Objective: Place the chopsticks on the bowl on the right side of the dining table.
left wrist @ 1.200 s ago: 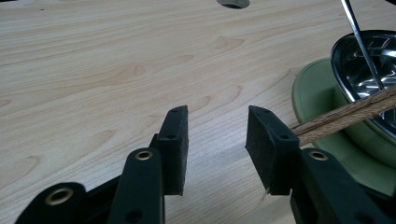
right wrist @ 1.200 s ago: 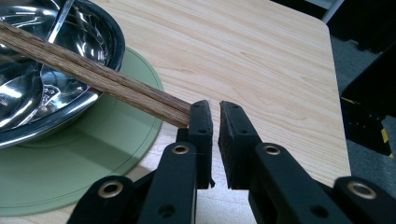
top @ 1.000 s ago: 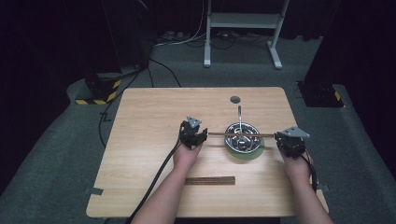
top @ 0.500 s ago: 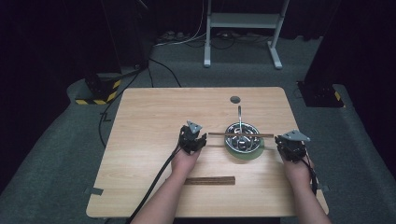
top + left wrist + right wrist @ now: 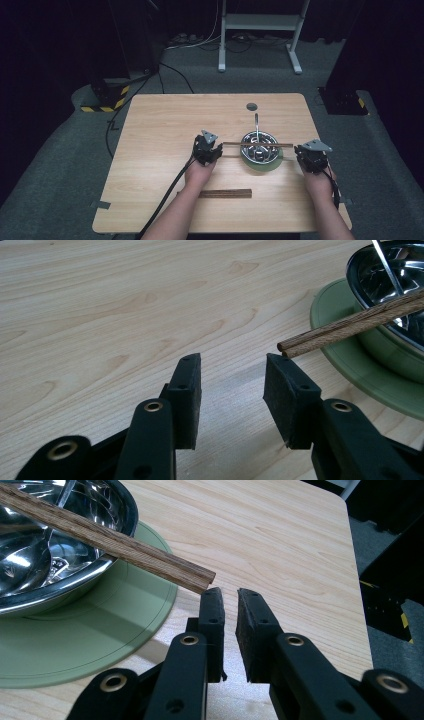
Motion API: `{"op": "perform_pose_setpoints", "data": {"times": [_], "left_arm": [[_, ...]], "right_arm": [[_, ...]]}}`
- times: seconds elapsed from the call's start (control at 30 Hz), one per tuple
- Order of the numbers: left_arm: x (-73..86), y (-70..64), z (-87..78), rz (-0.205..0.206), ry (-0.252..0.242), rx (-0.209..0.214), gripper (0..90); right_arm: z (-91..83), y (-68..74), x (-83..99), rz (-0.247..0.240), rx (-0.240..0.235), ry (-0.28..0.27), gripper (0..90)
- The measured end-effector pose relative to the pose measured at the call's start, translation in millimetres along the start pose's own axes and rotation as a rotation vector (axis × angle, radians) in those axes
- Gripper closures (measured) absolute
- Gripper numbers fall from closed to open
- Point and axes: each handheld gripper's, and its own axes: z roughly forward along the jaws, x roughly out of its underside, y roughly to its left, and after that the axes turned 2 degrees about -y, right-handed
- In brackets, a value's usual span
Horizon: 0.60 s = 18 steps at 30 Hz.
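Brightly lit table (image 5: 165, 130), dark surroundings, glare on steel bowl (image 5: 60, 535), soft focus

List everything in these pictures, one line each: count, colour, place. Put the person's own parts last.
Table: one, light wood, centre.
Plate: one, green, right of centre on the table.
Bowl: one, shiny metal, on the plate.
Spoon: one, metal, in the bowl, handle pointing away.
Chopsticks: pair, brown wood, lying across the bowl's rim.
Wooden block: one, brown, near edge of the table.
Frame: one, white metal, on the floor beyond.
Left claw: black, open, beside the chopstick tips.
Right claw: black, narrowly open, at the other ends.
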Motion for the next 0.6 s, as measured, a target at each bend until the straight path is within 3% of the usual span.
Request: {"op": "perform_pose_setpoints", "data": {"times": [0.43, 0.6], "left_arm": [[-0.6, 5.4, -5.1, -0.003, 0.002, -0.014, 57.6], [6.6, 15.0, -20.1, 0.018, -0.001, -0.009, 55.3]], "right_arm": [[-3.3, -0.3, 2.0, 0.009, 0.003, 0.004, 78.6], [-10.1, 2.4, 6.3, 0.025, -0.008, 0.002, 75.0]]}}
